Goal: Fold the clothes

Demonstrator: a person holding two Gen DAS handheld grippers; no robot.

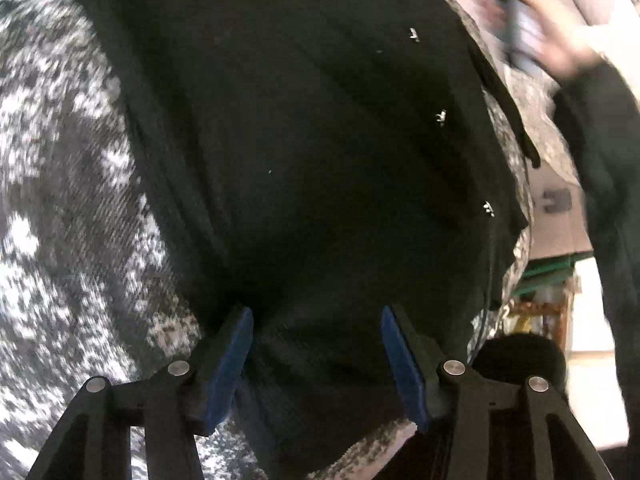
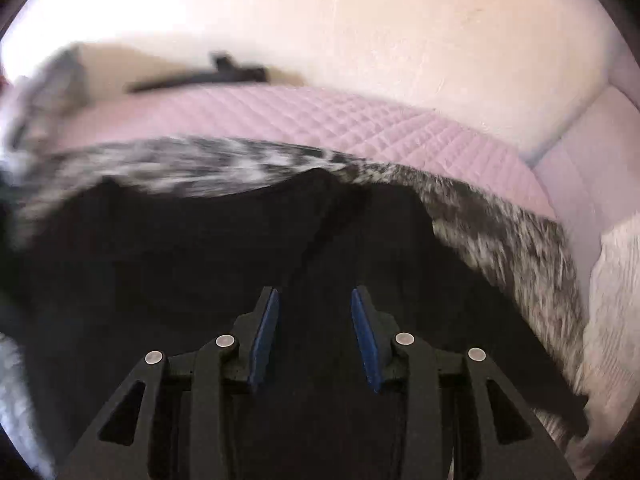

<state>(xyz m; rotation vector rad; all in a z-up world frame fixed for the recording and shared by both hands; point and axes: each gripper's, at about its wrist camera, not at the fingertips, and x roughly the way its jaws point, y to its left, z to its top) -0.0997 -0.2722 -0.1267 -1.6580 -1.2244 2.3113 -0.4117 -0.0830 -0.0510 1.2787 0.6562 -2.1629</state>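
Left wrist view: the left gripper hangs over a black garment that lies spread on a speckled grey blanket. Its fingers are spread, with a ridge of black cloth rising between the pads, though neither pad seems to press on it. The risk here is a shallow bite: closing on that ridge alone could catch only the top layer, so the fold would drag crooked or slip free. Metal snaps run along the garment's right edge. At upper right a blurred hand holds the other tool above that edge.

Right wrist view: the right gripper also stands spread and holds nothing; the garment lies just beyond and beneath the fingers. The blur suggests quick travel, so the fingers could come down off the hem or snag the blanket together with the cloth. Beyond lies a pink quilt.
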